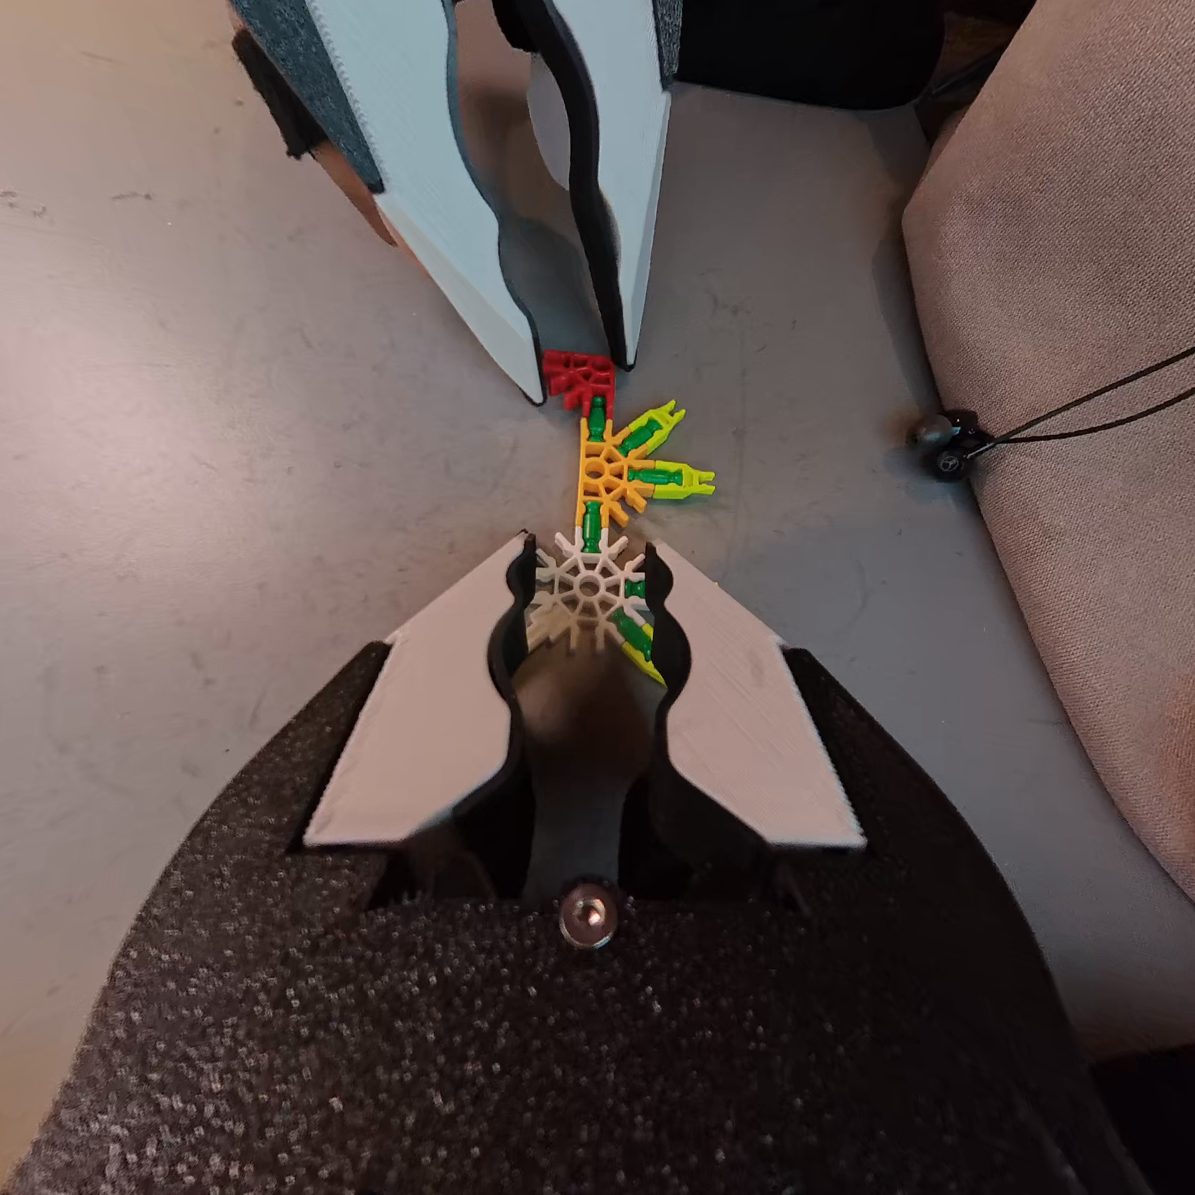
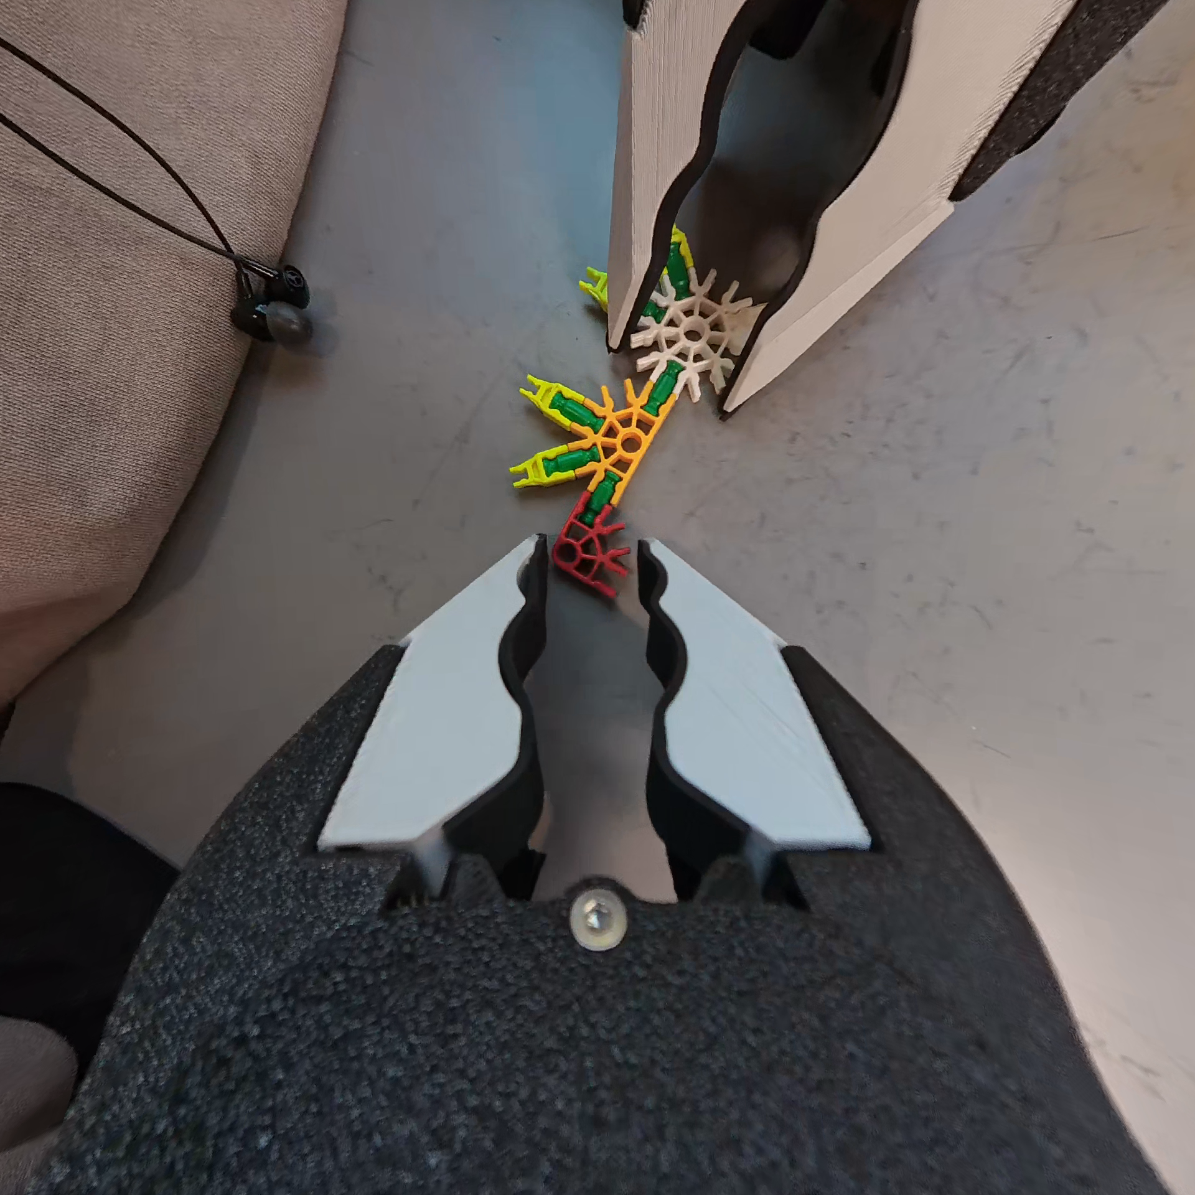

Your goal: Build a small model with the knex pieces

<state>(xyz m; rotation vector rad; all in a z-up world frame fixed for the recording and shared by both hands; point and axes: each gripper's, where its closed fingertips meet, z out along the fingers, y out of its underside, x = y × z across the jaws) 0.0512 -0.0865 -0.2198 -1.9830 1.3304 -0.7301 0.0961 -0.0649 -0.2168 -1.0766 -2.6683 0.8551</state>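
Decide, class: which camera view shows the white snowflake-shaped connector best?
The right wrist view: the white connector lies almost wholly visible between the left tool's fingers. In the left wrist view its edges hide behind that tool's black pads.

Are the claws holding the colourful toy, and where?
The left gripper straddles its white snowflake wheel; a firm grip cannot be told. The right gripper is open by the red corner.

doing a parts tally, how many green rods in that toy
5 at least: red-orange link, orange-white link, two into yellow clips, one beside the left gripper's finger; another may hide there.
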